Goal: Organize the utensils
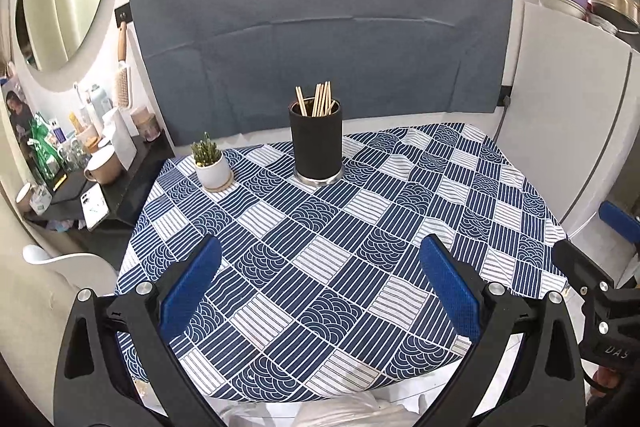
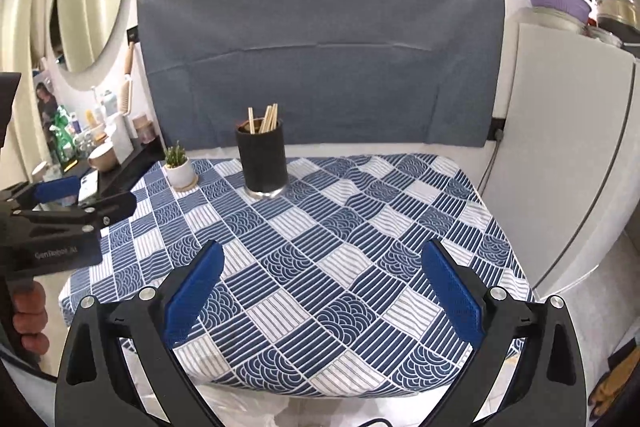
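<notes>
We see the left claw (image 1: pixel 320 283) and the right claw (image 2: pixel 322 285) both spread wide apart and gripping nothing, each held above the near edge of the worktop (image 1: pixel 400 227) with its blue-and-white patterned cloth. The wooden chopsticks (image 1: pixel 318 99) stand bunched inside a black cylindrical holder (image 1: pixel 316 143), which sits upright toward the far side of the worktop, well apart from both claws. Just to the left of the holder stands a small potted plant (image 1: pixel 210 163) in a white pot, and behind the holder hangs a grey-blue fabric panel (image 1: pixel 320 27).
</notes>
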`<state>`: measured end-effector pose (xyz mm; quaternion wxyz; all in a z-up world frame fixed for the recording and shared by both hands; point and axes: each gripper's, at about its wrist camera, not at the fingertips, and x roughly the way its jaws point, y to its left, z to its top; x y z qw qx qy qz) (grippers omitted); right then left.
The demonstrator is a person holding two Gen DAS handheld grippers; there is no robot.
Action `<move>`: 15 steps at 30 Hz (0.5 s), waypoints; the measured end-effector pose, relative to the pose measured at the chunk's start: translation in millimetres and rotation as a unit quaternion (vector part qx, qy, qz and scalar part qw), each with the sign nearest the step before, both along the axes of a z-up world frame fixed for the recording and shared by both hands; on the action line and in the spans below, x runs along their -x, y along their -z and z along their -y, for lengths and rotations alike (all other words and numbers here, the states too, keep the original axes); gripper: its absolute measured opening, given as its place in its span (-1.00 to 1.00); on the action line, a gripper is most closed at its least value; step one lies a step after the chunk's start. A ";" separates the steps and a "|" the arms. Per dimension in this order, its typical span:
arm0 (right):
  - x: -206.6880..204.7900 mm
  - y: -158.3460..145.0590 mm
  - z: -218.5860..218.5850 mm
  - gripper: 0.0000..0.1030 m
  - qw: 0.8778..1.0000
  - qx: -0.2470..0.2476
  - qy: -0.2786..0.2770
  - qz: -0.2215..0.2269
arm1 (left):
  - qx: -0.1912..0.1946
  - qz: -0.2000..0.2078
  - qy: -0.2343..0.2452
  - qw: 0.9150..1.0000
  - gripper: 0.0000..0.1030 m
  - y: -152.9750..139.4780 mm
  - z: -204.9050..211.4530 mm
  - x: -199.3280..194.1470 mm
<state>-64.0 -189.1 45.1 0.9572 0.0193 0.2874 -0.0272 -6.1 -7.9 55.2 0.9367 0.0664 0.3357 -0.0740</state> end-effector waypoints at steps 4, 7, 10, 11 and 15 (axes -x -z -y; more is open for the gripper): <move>2.5 -0.2 3.9 0.84 1.000 0.001 0.011 0.000 | -0.002 -0.005 -0.015 1.000 0.88 0.3 -1.1 0.7; 3.8 -0.1 4.6 0.84 1.000 0.007 0.008 0.002 | -0.004 -0.002 -0.018 1.000 0.88 -1.5 -0.1 2.4; 4.0 -1.5 5.4 0.84 1.000 0.006 0.003 0.002 | -0.008 0.001 -0.015 1.000 0.88 -3.4 3.3 3.5; 4.1 -2.0 5.7 0.84 1.000 0.008 0.001 0.003 | -0.006 -0.002 -0.014 1.000 0.88 -2.8 4.3 3.0; 5.0 -7.2 6.8 0.84 0.999 0.034 0.006 0.000 | 0.009 -0.014 -0.004 1.000 0.88 -0.4 9.0 -0.2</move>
